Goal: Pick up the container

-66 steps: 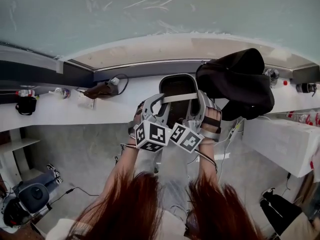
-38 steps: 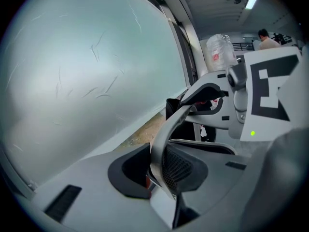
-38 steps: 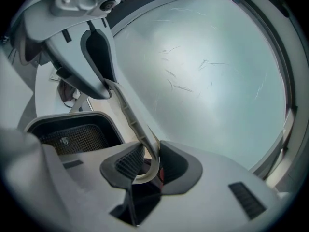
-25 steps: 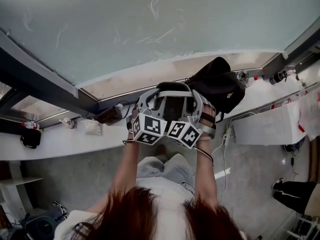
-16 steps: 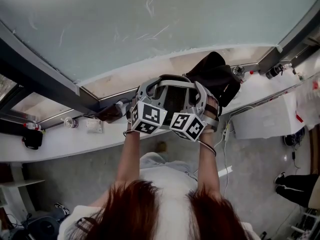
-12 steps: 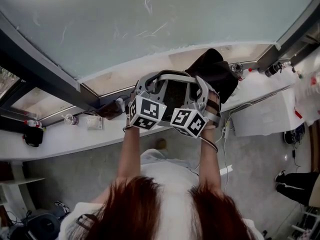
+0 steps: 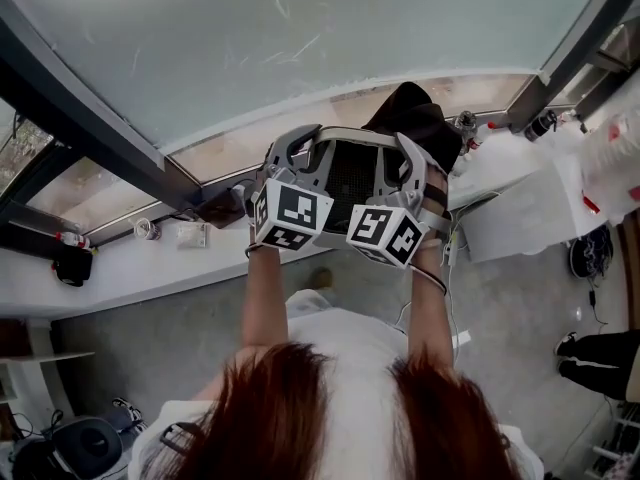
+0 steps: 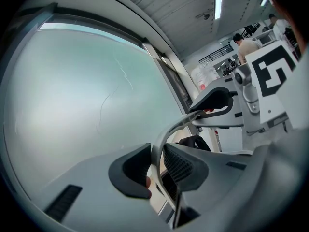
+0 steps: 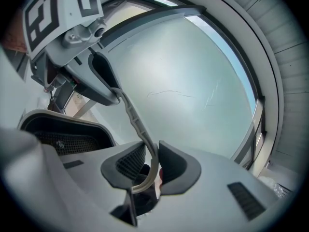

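the black mesh container with a pale grey rim band is held up in the air in front of the person, between the two grippers, above the long white ledge and close before the frosted window pane. its dark netted wall faces the head camera; whether anything lies inside cannot be made out.

the left gripper is clenched on the pale grey band, which passes thin and upright between its black pads. from there the band arcs across to the other gripper. the right gripper is likewise clamped on the same band, its pads pressing both faces, with the container's black mesh body just to its left in the right gripper view. in the head view the two grippers sit on opposite sides of the container's rim, with the arms stretched up under them.

the white marker cube on the left gripper and the white marker cube on the right gripper bear black square patterns, not letters.

behind the container, a slumped black fabric bag sits on the ledge. small red-capped bottles stand near it to the right; their labels are too small to read. a white rectangular box stands below them.
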`<state>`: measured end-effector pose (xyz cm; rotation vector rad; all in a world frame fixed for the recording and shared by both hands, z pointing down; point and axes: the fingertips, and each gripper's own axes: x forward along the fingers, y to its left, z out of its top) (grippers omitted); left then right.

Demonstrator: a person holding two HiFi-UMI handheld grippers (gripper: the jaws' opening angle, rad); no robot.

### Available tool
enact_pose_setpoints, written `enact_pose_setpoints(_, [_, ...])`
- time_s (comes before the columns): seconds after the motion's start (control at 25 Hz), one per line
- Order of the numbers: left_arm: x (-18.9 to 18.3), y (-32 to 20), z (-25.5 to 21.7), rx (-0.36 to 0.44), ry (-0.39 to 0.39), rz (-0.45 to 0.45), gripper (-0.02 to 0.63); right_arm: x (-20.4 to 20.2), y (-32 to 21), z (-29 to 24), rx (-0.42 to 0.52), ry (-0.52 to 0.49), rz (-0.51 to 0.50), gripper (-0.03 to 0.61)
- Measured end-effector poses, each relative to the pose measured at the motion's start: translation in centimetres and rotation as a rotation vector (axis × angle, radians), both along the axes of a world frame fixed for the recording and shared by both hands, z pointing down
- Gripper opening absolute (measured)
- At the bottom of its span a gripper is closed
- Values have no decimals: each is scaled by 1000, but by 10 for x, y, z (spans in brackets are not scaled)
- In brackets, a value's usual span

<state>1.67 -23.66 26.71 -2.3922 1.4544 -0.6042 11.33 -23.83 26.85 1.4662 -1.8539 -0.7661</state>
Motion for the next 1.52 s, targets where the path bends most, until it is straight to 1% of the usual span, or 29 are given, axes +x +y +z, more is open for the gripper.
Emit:
enact_pose_setpoints(0.36, [24, 53, -38, 75, -14, -33, 91, 25, 51, -34, 56, -27, -51, 98])
enact_pose_setpoints(0.64, [42, 97, -48, 106, -14, -64, 91, 42, 94, -49, 67, -33, -88, 97])
enact_pose_setpoints(0.88, [60, 131, -58, 133, -33, -81, 89, 59, 126, -58, 109, -51, -106, 97])
enact_pose_setpoints(1.08, [69, 146, -65, 133, -55, -80, 89, 67, 143, -65, 117, -57, -111, 97])
enact_pose_setpoints(1.24, [74, 156, -73, 152, -60, -73, 87, 73, 152, -74, 149, -69, -102, 97])
enact_pose_setpoints(1.4, [74, 164, -78, 167, -83, -72, 86, 73, 160, -79, 164, -81, -103, 98])
enact_pose_setpoints(1.52, [72, 170, -81, 183, -84, -70, 86, 71, 166, -81, 164, -86, -102, 98])
